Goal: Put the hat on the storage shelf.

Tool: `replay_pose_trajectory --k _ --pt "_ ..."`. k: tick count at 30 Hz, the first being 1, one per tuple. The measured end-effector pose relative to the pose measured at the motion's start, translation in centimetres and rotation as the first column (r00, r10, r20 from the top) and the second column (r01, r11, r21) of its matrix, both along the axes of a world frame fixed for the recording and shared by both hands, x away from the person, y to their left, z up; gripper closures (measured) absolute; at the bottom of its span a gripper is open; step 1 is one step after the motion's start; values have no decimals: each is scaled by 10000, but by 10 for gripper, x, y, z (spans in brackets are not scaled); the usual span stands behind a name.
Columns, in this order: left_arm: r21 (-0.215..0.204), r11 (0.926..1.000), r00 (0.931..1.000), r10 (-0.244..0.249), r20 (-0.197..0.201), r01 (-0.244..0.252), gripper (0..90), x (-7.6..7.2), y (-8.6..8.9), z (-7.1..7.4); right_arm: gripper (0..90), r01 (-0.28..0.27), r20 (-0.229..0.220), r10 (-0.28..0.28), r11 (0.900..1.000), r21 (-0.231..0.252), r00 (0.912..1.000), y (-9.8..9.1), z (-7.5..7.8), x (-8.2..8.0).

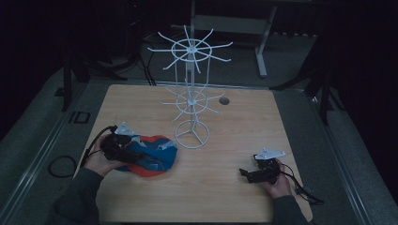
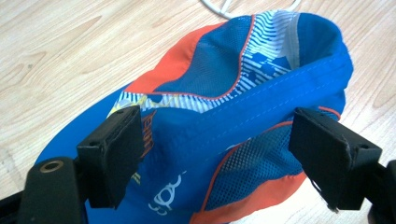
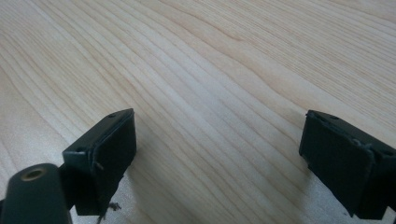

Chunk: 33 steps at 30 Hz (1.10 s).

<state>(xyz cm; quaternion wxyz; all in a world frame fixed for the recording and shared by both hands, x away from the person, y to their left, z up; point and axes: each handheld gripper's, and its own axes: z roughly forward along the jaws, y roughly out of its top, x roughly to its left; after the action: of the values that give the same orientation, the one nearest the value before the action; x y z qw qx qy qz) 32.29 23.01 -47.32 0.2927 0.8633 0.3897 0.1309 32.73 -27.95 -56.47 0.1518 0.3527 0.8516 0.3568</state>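
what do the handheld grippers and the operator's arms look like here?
Both are black two-jaw units. The left gripper and right gripper have blocky, flat-faced rectangular jaws, with a brass-coloured eyelet at the lower left of each gripper view. In the high view each carries a grey three-cornered plate on top and trails a black cable. The person wears dark grey-green long sleeves.

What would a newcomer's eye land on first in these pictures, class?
Probably the blue and orange cap, lying on the wooden table at its near left, with the left gripper open around it. Next, the tall white wire rack standing mid-table, its hooks bare.
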Motion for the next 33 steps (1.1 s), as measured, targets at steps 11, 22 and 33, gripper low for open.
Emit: replay_pose_trajectory --k 11,22,33 --pt "9 9994 9994 -352 -29 352 182 2 -5 -3 107 -1 3 1 10000 0 10000 0 0 0" --pt "215 9952 9945 -948 -435 958 174 11 -21 -12 107 0 0 0 10000 2 10000 0 0 0" --pt "798 9935 9927 -741 -955 818 200 20 -27 -25 107 -2 4 2 10000 -2 10000 0 0 0"
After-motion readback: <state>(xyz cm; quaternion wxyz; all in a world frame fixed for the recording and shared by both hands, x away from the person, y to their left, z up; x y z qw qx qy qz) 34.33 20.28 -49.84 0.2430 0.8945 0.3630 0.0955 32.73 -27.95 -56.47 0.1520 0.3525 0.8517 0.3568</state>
